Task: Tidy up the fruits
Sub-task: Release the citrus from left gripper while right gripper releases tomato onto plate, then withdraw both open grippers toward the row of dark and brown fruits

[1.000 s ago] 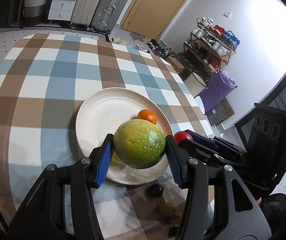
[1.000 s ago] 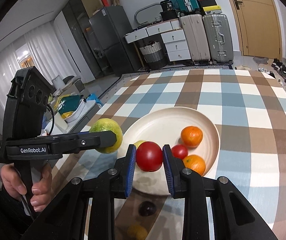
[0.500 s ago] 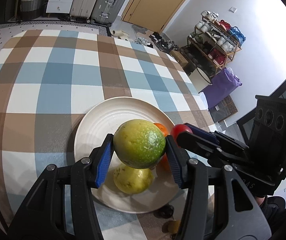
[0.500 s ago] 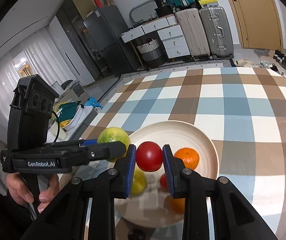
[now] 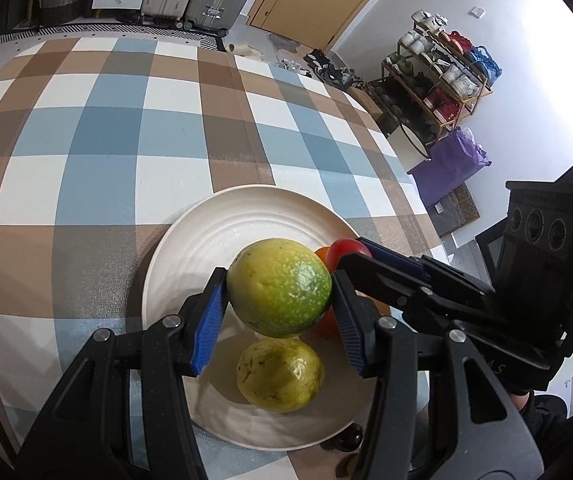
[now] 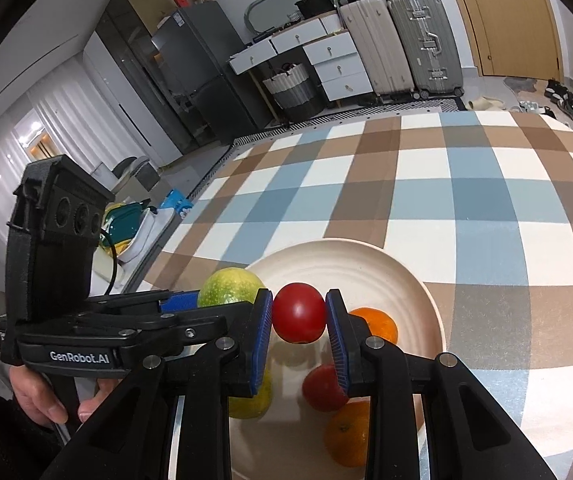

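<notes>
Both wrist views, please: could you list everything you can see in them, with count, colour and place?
Plate: one, cream, on the checked tablecloth.
Green fruit: one, yellow-green, in the left gripper, above the plate.
Tomato: one, red, in the right gripper, above the plate.
Yellow fruit: one, on the plate.
Oranges: two, on the plate.
Second tomato: one, red, on the plate.
Dark fruit: one, on the cloth by the plate's near rim.
Suitcases: two, beige and silver, against the far wall.
Left gripper: black, blue pads.
Right gripper: the same.
Hand: one, on the left gripper's handle.
</notes>
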{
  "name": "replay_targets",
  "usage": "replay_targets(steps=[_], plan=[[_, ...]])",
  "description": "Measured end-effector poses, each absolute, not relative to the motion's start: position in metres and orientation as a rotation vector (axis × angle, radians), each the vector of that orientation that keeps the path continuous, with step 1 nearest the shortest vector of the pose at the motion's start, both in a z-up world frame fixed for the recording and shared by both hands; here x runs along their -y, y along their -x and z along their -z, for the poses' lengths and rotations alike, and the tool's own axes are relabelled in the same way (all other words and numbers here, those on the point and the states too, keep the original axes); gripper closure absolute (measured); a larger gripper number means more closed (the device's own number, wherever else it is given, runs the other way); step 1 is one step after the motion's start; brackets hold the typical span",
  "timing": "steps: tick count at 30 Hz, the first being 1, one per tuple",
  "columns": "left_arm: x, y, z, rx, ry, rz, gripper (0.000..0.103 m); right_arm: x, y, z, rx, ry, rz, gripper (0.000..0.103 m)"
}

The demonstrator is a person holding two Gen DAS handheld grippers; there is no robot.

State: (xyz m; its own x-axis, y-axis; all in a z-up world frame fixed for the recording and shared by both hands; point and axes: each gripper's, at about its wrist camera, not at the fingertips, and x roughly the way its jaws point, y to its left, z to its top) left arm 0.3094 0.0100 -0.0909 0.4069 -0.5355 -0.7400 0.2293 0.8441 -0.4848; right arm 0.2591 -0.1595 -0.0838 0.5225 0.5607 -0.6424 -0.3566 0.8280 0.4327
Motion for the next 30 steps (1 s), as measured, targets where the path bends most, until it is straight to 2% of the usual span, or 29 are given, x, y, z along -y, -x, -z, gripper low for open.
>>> replay_targets(steps=[10,14,30], plan=[[-0.006,-0.314,0.097,-1.08,0.34,0.493,0.054,0.161,-0.259,0.083,-0.857,-0.264,-0.54,0.075],[-0.006,-0.312,0.092,-1.062,0.343,0.489,0.054,0.166,-0.258,0.082,-0.853,-0.289,-0.528,0.065],[-0.009,-0.283,0.068,-1.019,0.31,0.455,0.054,0.188,-0.229,0.066,-0.783,-0.366,-0.506,0.06]])
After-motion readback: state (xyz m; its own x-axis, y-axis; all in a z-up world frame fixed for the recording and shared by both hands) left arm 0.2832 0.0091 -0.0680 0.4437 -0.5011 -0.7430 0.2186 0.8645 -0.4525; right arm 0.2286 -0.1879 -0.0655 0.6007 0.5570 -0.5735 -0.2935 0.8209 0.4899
